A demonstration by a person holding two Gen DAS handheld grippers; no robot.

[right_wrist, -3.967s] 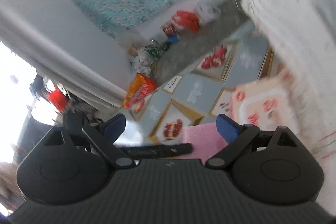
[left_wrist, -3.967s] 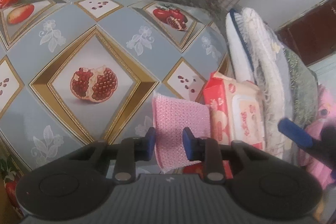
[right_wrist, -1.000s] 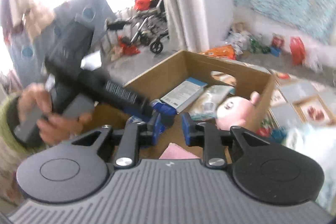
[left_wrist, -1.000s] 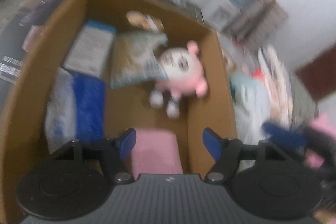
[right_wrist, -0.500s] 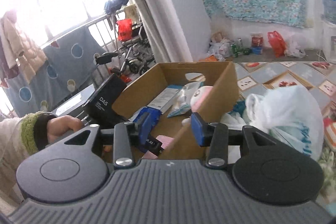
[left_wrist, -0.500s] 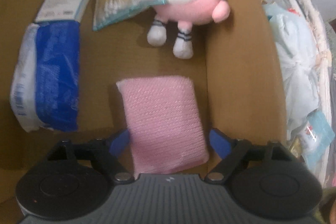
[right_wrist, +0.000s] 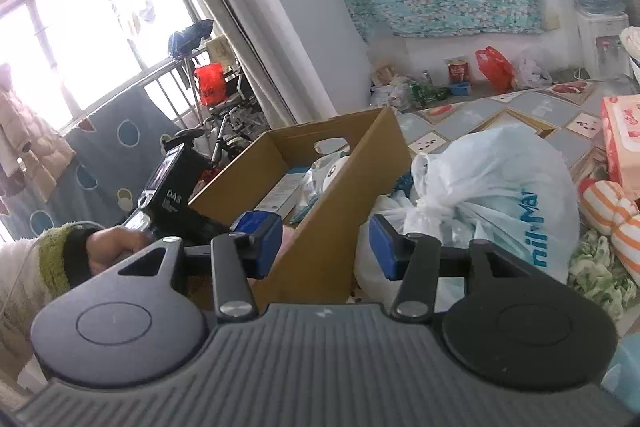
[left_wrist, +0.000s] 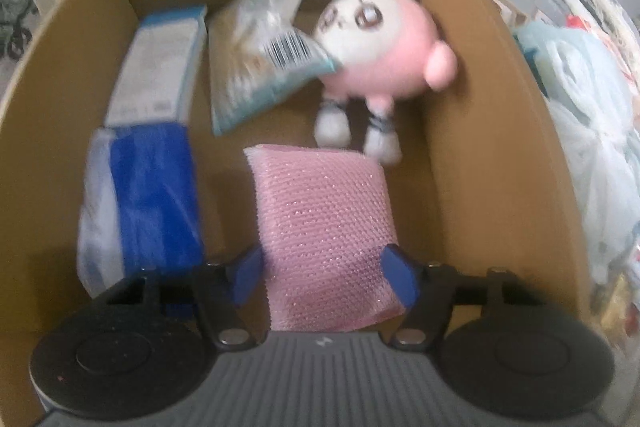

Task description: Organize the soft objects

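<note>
A pink mesh sponge (left_wrist: 324, 227) lies on the floor of a cardboard box (left_wrist: 496, 131). My left gripper (left_wrist: 322, 277) is open over the sponge's near end, one blue finger on each side, not gripping it. A pink plush doll (left_wrist: 384, 55), a blue-white soft pack (left_wrist: 140, 199), a plastic pouch (left_wrist: 260, 59) and a white-blue carton (left_wrist: 160, 67) also lie in the box. My right gripper (right_wrist: 322, 243) is open and empty, outside the box (right_wrist: 344, 195) by its near corner.
A white plastic bag (right_wrist: 492, 195) sits right of the box, with an orange-striped plush (right_wrist: 608, 211), a pink wipes pack (right_wrist: 622, 143) and green cloth (right_wrist: 596, 267) beyond. The person's left hand (right_wrist: 116, 243) holds the other gripper at the box's left side.
The left gripper carried the pink sponge from the table into the box, opened and left it lying on the box floor. The right gripper has opened wider and drifted right of the box.
</note>
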